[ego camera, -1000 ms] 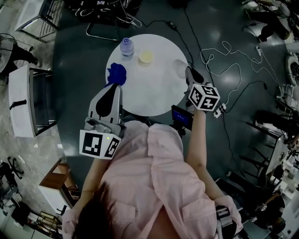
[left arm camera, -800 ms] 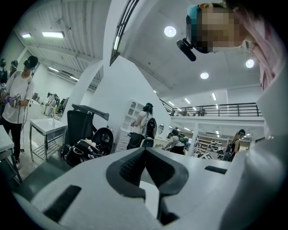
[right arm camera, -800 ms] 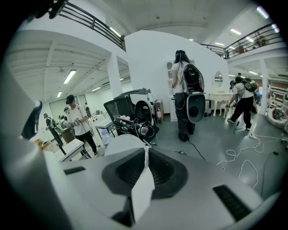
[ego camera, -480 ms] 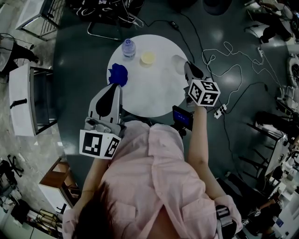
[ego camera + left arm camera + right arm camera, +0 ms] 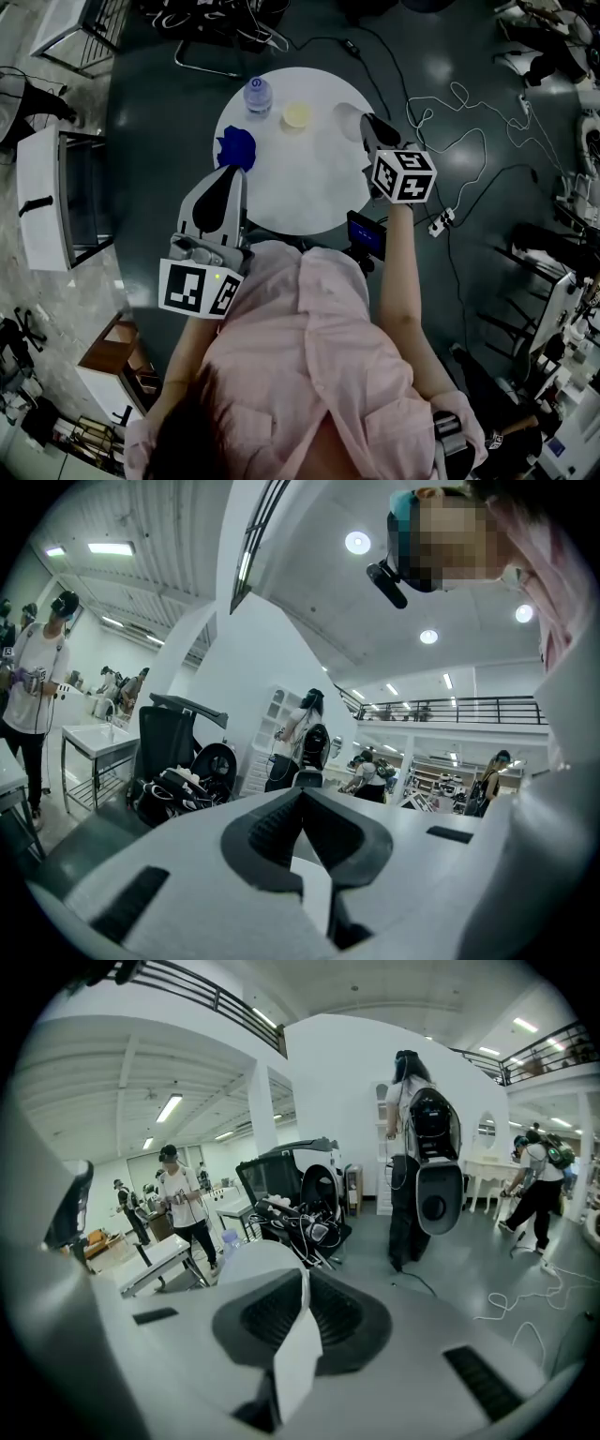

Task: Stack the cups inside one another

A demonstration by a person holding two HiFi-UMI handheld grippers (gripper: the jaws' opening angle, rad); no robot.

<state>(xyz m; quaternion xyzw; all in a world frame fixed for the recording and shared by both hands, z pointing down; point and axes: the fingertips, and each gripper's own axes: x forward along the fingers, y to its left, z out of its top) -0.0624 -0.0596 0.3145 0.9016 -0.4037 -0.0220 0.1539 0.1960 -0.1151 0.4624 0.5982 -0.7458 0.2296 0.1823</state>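
Observation:
A pale yellow cup (image 5: pixel 296 113) stands at the back of the round white table (image 5: pixel 300 192). My right gripper (image 5: pixel 367 128) is over the table's right side, shut on the thin wall of a white cup (image 5: pixel 348 119). In the right gripper view that white cup (image 5: pixel 255 1262) rises above the closed jaws of the right gripper (image 5: pixel 302 1283). A blue object (image 5: pixel 236 147), its shape unclear, lies at the table's left edge. Just short of it, my left gripper (image 5: pixel 225 183) is shut. The left gripper (image 5: pixel 302 806) points out into the room with nothing between its jaws.
A clear water bottle (image 5: pixel 255 94) stands at the table's back left, near the yellow cup, and the bottle (image 5: pixel 230 1239) also shows past the white cup. Cables (image 5: pixel 450 122) trail over the dark floor to the right. A white bench (image 5: pixel 56 202) stands to the left. People and chairs fill the room beyond.
My right gripper has carried the white cup from the table's right edge up and slightly inward over the table. The left gripper has stayed still.

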